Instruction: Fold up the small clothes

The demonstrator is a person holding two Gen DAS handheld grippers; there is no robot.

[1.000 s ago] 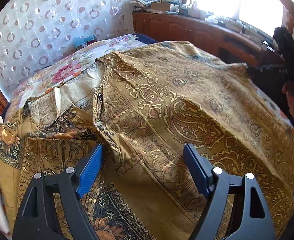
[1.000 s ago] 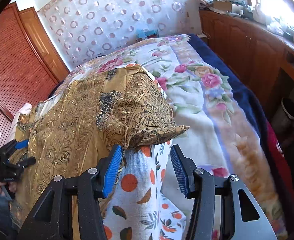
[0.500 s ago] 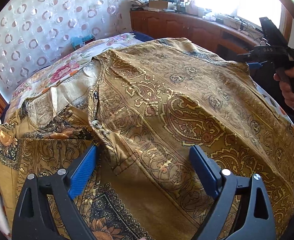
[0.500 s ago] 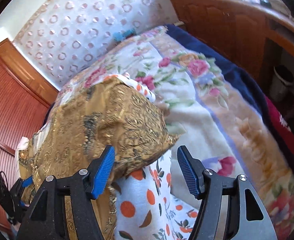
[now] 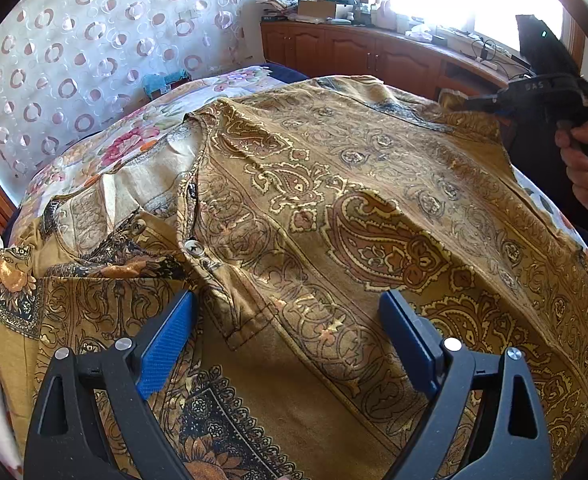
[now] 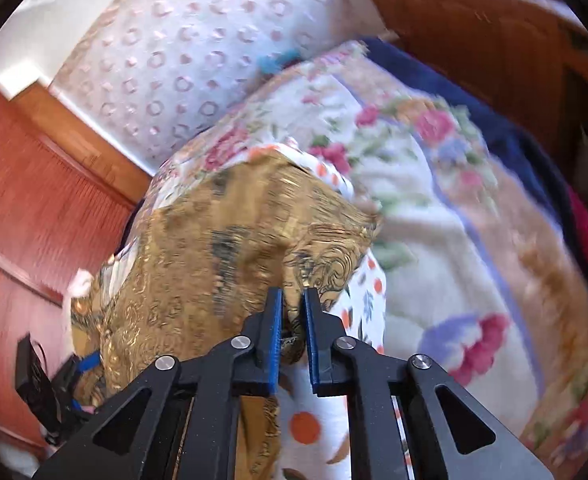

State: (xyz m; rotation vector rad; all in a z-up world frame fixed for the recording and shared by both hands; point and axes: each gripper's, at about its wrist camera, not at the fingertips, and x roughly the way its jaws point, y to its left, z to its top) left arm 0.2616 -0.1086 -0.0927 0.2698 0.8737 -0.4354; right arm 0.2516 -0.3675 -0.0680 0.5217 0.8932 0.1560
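Now the right hand-held gripper (image 6: 292,312) pinches a corner of the golden paisley shirt (image 5: 334,216) on the bed (image 6: 434,248). Over the shirt's buttoned front, the left hand-held gripper (image 5: 287,312) hangs wide, gripping nothing.

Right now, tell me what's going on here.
A person is folding a mustard-gold paisley button-up shirt spread on a floral bedspread. The right tongs have shut on a bunched edge of the shirt. The left tongs hover open above its front, gripping nothing. No fold is made yet.
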